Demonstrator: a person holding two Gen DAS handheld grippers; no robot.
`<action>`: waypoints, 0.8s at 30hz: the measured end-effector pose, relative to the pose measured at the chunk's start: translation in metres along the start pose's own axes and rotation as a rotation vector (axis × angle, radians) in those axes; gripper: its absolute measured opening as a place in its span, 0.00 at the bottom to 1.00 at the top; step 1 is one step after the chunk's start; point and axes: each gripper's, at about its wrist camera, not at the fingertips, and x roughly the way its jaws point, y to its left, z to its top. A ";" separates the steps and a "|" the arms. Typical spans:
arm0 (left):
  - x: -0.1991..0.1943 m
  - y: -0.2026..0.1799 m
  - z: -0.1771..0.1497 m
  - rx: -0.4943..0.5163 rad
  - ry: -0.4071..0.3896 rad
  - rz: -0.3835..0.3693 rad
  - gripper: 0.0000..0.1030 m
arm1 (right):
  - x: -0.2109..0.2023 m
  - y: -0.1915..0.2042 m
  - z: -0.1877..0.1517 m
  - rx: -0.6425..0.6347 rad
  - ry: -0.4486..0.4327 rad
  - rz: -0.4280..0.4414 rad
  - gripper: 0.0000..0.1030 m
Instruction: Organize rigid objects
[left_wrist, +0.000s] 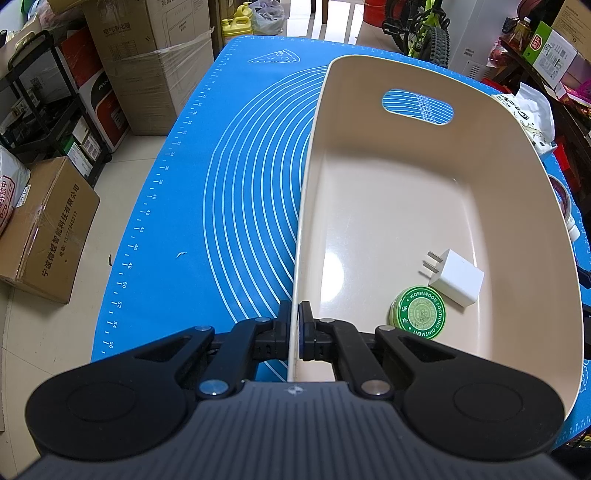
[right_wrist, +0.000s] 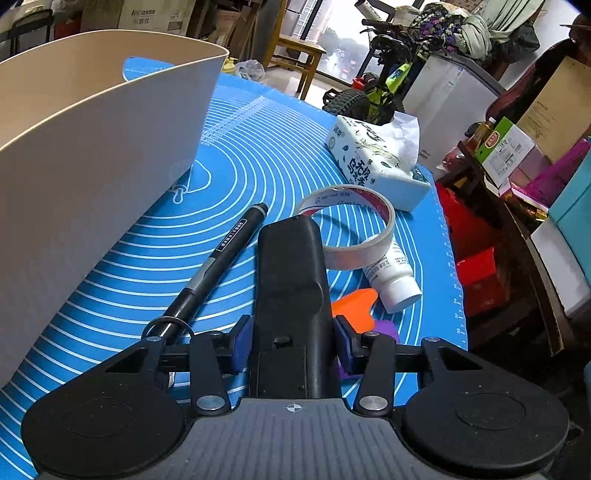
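Note:
My left gripper (left_wrist: 294, 325) is shut on the left wall of a beige plastic bin (left_wrist: 388, 206), near its front corner. Inside the bin lie a white plug charger (left_wrist: 456, 277) and a round green ointment tin (left_wrist: 419, 313). My right gripper (right_wrist: 291, 345) is shut on a black remote control (right_wrist: 290, 273), face down and pointing away. The bin's outer wall (right_wrist: 85, 177) stands to its left. On the blue mat (right_wrist: 240, 158) lie a black pen (right_wrist: 218, 258), a tape roll (right_wrist: 351, 229), a white bottle (right_wrist: 391, 273) and an orange piece (right_wrist: 356, 304).
A tissue pack (right_wrist: 373, 155) lies at the mat's far right. A purple piece (right_wrist: 384, 328) shows by the right finger. Cardboard boxes (left_wrist: 48, 229) stand on the floor left of the table; shelves, a bicycle and clutter surround it.

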 end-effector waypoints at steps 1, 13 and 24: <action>0.000 0.000 0.000 0.000 0.000 0.000 0.05 | 0.000 -0.001 0.000 0.007 0.001 0.003 0.51; 0.000 0.000 0.000 0.001 0.000 0.000 0.05 | -0.010 -0.017 0.001 0.099 -0.019 0.018 0.51; 0.000 0.000 0.000 0.001 0.000 0.001 0.05 | -0.027 -0.028 0.003 0.176 -0.074 0.022 0.51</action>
